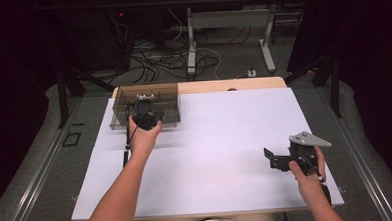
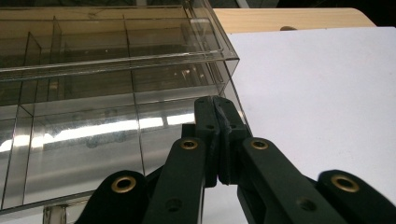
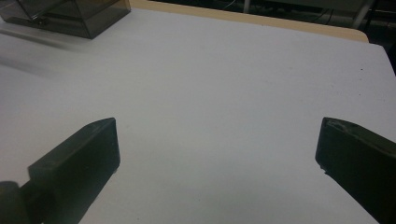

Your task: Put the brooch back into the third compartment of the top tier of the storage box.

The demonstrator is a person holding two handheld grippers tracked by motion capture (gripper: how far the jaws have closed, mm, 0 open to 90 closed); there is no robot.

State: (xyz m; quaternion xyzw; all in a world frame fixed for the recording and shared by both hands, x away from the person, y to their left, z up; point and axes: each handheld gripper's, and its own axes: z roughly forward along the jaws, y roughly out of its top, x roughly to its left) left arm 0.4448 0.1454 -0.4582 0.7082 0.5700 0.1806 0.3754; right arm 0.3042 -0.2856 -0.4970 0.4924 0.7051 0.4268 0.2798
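Hand-held gripper on the left (image 1: 145, 114) is held at the near edge of the smoky transparent box (image 1: 121, 106), which stands at the far left of the white surface (image 1: 220, 139). In the left gripper view its jaws are seen pressed together, tips up against the near right corner of the box (image 2: 116, 70); whether a thin edge of the lid is pinched between them cannot be told, since nothing is visibly caught between the tips. The box is seen to be divided into compartments, all of which look empty, and the clear lid (image 2: 112, 58) appears to lie level over them. Judged from this, the work on the box is at an early stage: contact at the front edge has been made, but the lid is not yet raised and nothing has been put in or taken out. To the right, well apart from the box, the other hand-held gripper (image 1: 276, 157) is held low over the near right part of the surface; its jaws are seen spread wide in the right gripper view, with nothing between them, the box (image 3: 65, 16) showing far off at the upper left.
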